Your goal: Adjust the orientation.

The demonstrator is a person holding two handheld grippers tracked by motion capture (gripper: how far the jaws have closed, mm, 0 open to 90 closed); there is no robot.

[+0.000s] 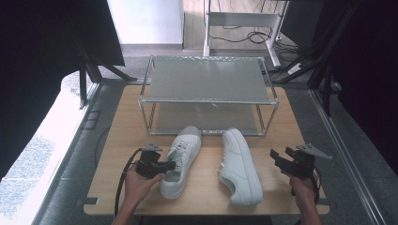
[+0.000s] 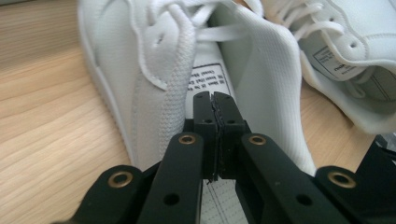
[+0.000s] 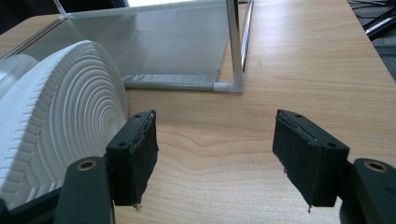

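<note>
Two white sneakers lie on the wooden table [image 1: 117, 154]. The left sneaker [image 1: 180, 161] stands upright with its toe toward the rack. My left gripper [image 1: 171, 165] is shut, and its tips are at this shoe's opening. In the left gripper view the closed jaws [image 2: 215, 100] sit over the sneaker's [image 2: 154, 70] tongue label, with nothing visibly pinched between them. The right sneaker [image 1: 239, 166] lies on its side, its ribbed sole [image 3: 65, 121] facing my right gripper [image 1: 274, 157]. That gripper [image 3: 219, 154] stands open just right of the sole, over bare wood.
A two-tier metal rack [image 1: 209, 77] with mesh shelves stands at the table's far side; its corner post [image 3: 233, 84] is ahead of my right gripper. The second sneaker [image 2: 355, 51] shows at the right of the left gripper view. Black frames and cables surround the table.
</note>
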